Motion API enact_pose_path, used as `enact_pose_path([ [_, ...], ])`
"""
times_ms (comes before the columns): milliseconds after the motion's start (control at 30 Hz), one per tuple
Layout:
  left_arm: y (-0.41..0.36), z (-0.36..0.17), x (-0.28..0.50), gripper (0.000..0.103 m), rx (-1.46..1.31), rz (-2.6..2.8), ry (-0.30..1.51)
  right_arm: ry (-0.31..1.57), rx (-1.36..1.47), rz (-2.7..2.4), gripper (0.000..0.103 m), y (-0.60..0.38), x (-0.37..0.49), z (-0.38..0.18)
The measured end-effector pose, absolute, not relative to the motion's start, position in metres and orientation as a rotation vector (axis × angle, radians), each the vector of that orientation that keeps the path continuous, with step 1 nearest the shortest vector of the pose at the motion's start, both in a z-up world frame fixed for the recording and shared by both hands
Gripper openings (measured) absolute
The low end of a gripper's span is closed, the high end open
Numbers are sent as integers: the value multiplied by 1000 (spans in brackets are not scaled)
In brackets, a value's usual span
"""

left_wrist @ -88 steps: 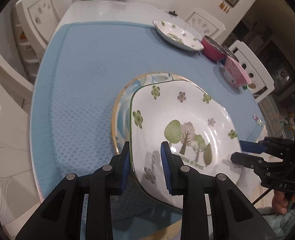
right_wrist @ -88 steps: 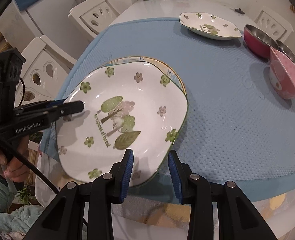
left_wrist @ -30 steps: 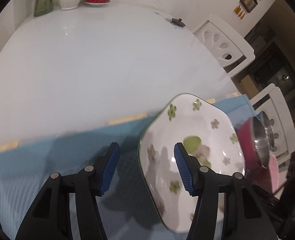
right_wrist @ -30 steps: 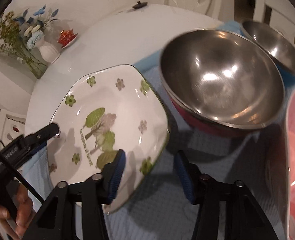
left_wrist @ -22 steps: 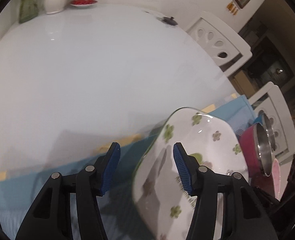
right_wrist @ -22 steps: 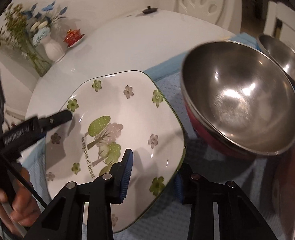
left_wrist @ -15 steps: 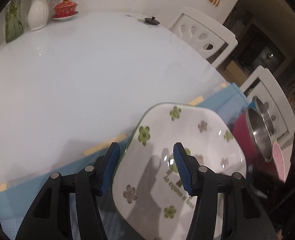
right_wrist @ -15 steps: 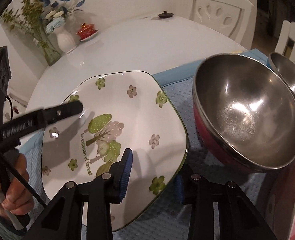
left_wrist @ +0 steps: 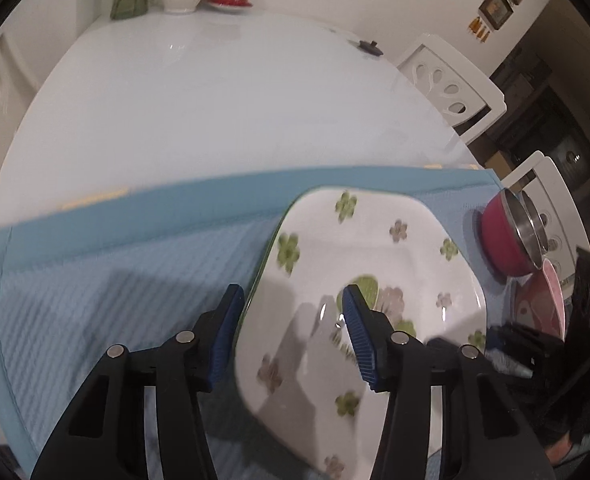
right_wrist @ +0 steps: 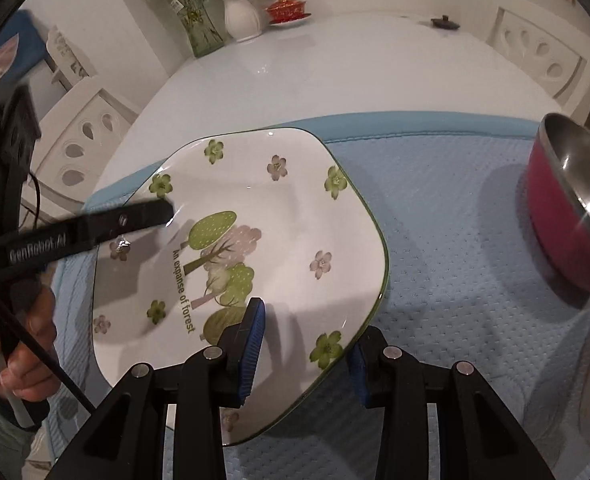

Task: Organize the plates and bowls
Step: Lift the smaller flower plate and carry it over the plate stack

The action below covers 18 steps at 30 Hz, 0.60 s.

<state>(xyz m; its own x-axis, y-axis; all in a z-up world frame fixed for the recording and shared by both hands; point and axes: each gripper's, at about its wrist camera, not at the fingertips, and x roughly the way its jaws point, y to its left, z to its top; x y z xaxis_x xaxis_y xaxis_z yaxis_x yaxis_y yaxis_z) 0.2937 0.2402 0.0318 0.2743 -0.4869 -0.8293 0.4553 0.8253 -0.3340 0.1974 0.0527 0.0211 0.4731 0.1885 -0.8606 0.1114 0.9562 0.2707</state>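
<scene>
While the flowered plate (right_wrist: 255,208) sits on the blue mat (right_wrist: 447,216) at the worktop's (right_wrist: 335,68) near part, both tongs straddle its rim, spread apart: left tongs (left_wrist: 291,312) at its left edge, right tongs (right_wrist: 307,328) at its near edge. Just right stands a red bowl (right_wrist: 555,220).

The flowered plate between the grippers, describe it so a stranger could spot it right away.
On the white dining table, look at the blue mat near its edge. The flowered plate sits there, left of a red steel-lined bowl. It alone is white and squarish, with a thin green rim, small flowers, painted trees and the words "An expanse of forest".
</scene>
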Motion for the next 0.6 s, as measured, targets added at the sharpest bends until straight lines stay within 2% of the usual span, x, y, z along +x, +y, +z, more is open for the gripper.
enact_pose_path([
  [167,238,24,291,39,-44,-626,1111,1084,410,96,36,27,209,18],
  [600,250,54,274,38,-108,-632,1033,988,196,160,37,52,205,53],
])
